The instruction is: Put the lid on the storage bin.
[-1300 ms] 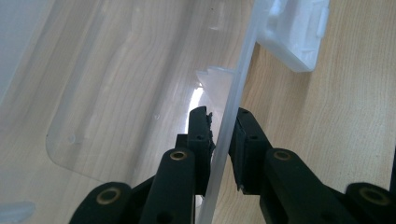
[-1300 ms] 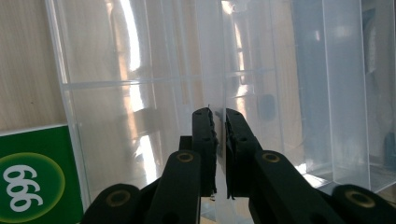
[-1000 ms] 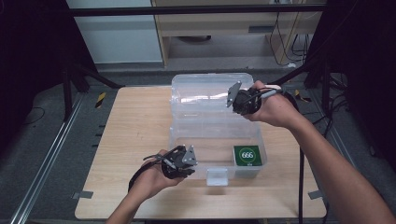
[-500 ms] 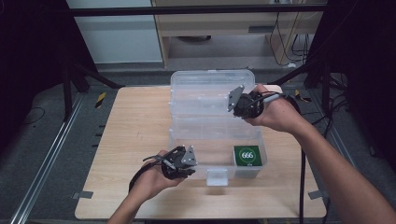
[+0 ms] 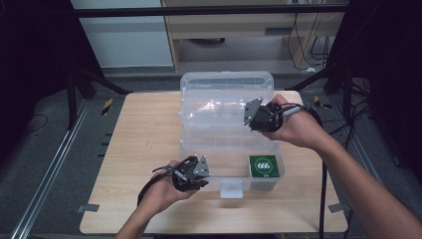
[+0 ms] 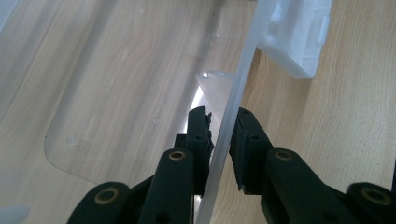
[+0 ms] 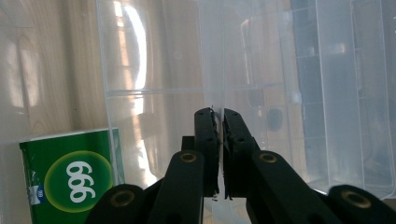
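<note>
Wooden table [image 5: 144,149], the landmark: a green box marked 666 [image 5: 263,166] lies toward its near right corner. Grey floor with a metal rail [image 5: 54,164] runs left of the table; a pale cabinet [image 5: 239,30] stands beyond its far edge.

The high view is lit from above: the wooden worktop [image 5: 139,149] is evenly bright, while the floor and frames around it fall into deep dark, nearly black at the left and right edges. This view is soft and a little grainy, with faint shadows under the hands. The clear plastic box [image 5: 226,99] shows pale reflections on its lid.

In the left gripper view the light is warm and bright; a small white glare sits on the plastic wall just beyond the black tongs [image 6: 223,135], and the near parts are a little blurred.

In the right gripper view strong window-like glare stripes lie on the clear plastic at the upper left. The green pack [image 7: 70,179] is sharp, and the far compartments look hazy.
</note>
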The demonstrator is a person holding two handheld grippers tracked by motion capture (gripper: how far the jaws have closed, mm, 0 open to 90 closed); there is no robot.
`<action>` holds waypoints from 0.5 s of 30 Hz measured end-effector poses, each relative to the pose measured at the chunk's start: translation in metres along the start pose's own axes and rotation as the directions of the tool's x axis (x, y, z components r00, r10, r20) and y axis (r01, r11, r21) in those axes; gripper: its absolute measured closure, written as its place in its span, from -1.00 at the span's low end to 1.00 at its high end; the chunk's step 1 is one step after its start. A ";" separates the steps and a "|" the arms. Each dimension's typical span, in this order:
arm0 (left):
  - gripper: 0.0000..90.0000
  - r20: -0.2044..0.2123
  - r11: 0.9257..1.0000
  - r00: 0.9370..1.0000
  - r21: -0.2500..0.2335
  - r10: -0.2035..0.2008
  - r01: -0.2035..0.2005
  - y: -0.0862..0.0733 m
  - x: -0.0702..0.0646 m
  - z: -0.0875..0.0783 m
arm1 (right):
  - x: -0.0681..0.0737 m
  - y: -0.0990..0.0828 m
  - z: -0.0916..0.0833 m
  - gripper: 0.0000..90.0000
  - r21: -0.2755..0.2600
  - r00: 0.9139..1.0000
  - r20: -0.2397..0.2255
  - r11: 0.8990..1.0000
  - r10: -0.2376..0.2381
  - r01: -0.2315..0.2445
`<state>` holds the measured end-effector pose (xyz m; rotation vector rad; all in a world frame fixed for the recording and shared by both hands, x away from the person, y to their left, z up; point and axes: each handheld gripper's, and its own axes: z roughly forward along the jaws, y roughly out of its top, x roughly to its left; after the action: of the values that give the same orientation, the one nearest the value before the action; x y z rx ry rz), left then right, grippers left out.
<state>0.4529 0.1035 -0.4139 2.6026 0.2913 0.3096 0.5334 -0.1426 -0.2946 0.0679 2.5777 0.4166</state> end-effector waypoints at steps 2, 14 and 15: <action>0.73 -0.001 1.000 1.000 0.000 0.001 -0.001 0.000 0.000 0.000 | 0.002 -0.001 -0.001 0.92 -0.007 1.000 0.003 1.000 -0.002 0.002; 0.71 -0.009 1.000 1.000 -0.012 -0.007 0.007 -0.001 -0.002 0.001 | 0.017 -0.002 -0.007 0.91 -0.025 0.999 0.027 0.999 -0.019 0.020; 0.71 -0.012 1.000 1.000 -0.014 -0.008 0.007 -0.001 -0.002 0.001 | 0.017 -0.003 -0.007 0.91 -0.031 1.000 0.024 0.999 -0.019 0.020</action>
<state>0.4510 0.1038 -0.4155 2.5867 0.3020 0.3233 0.5152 -0.1449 -0.2981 0.0366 2.5461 0.4456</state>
